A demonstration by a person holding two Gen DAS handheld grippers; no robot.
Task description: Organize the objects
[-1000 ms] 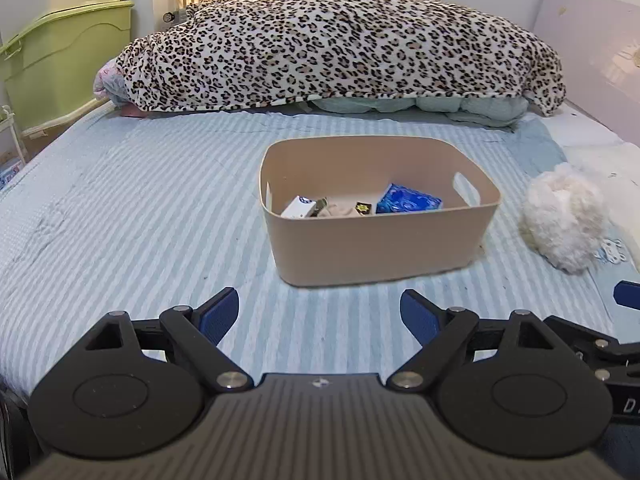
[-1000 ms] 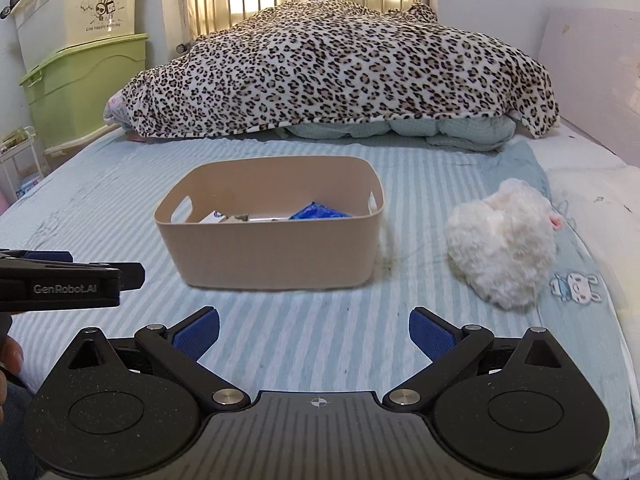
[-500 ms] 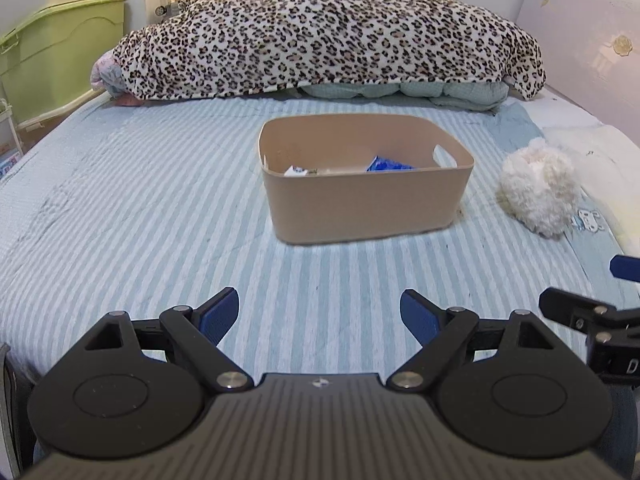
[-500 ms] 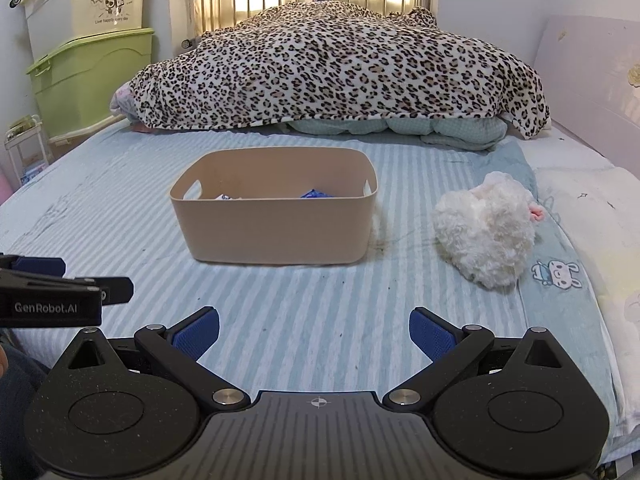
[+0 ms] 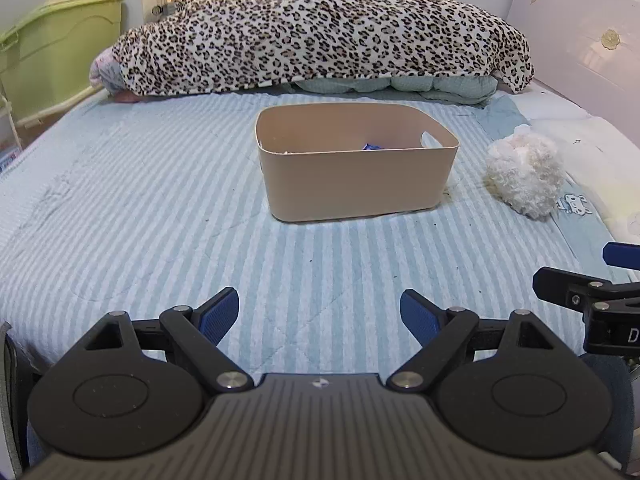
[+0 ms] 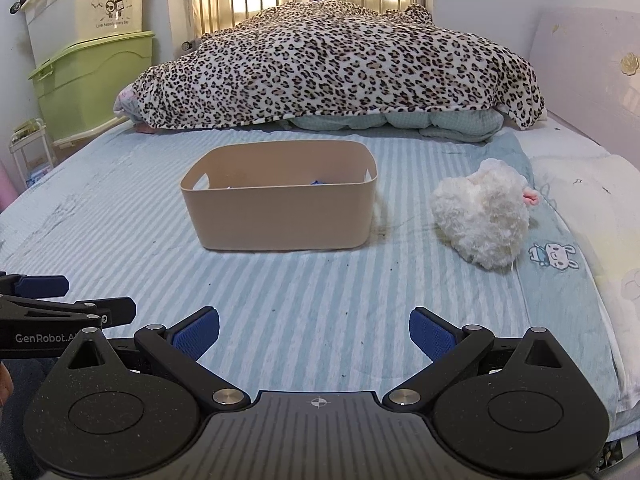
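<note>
A beige plastic bin (image 5: 356,176) stands on the striped blue bed; it also shows in the right wrist view (image 6: 280,212). Only a scrap of a blue packet (image 5: 372,146) shows over its rim; the rest of its contents is hidden. A white fluffy plush toy (image 6: 482,220) lies to the right of the bin, also in the left wrist view (image 5: 524,174). My left gripper (image 5: 318,314) is open and empty, low near the bed's front edge, well short of the bin. My right gripper (image 6: 314,332) is open and empty, beside it on the right.
A leopard-print blanket (image 6: 340,64) is heaped across the far end of the bed. Green and cream storage boxes (image 6: 92,80) are stacked at the left wall. A pale headboard (image 6: 592,68) and a white pillow (image 6: 592,192) lie on the right.
Both grippers have drawn back and lower from the bin, which now looks smaller and farther. Its contents have dropped out of sight behind the rim. Both jaws stay open.
</note>
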